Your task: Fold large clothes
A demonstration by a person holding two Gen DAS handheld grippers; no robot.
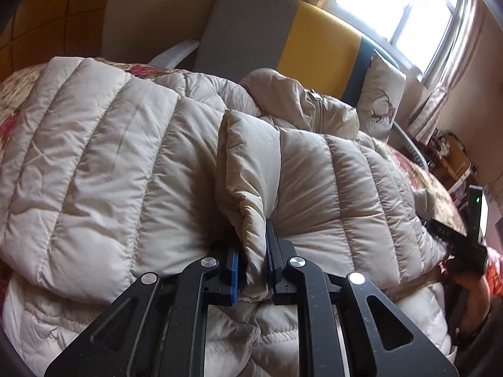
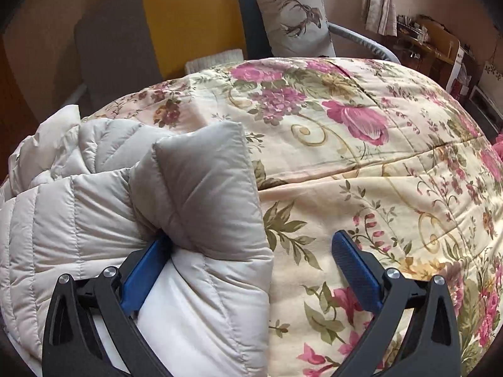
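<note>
Now: we pinch the jacket hem

We hold our left gripper (image 1: 253, 270) nearly closed on a fold of the beige puffer jacket (image 1: 103, 163), which lies on the floral bedspread (image 2: 361, 163). Our right gripper (image 2: 251, 270) gapes wide, the jacket's edge at its nine o'clock pad (image 2: 138, 276), gripping nothing

Daylight pours through a window (image 1: 405, 9) with patterned curtains (image 1: 446, 94). A grey and yellow headboard (image 2: 188, 22) stands behind the bed's floral quilt (image 2: 361, 163), with a stag-print cushion (image 2: 292, 15) leaning against it.

Daylight glares, blown out, through the window (image 1: 405, 9); fisheye edges bend darkly, corners perhaps slightly soft.
</note>
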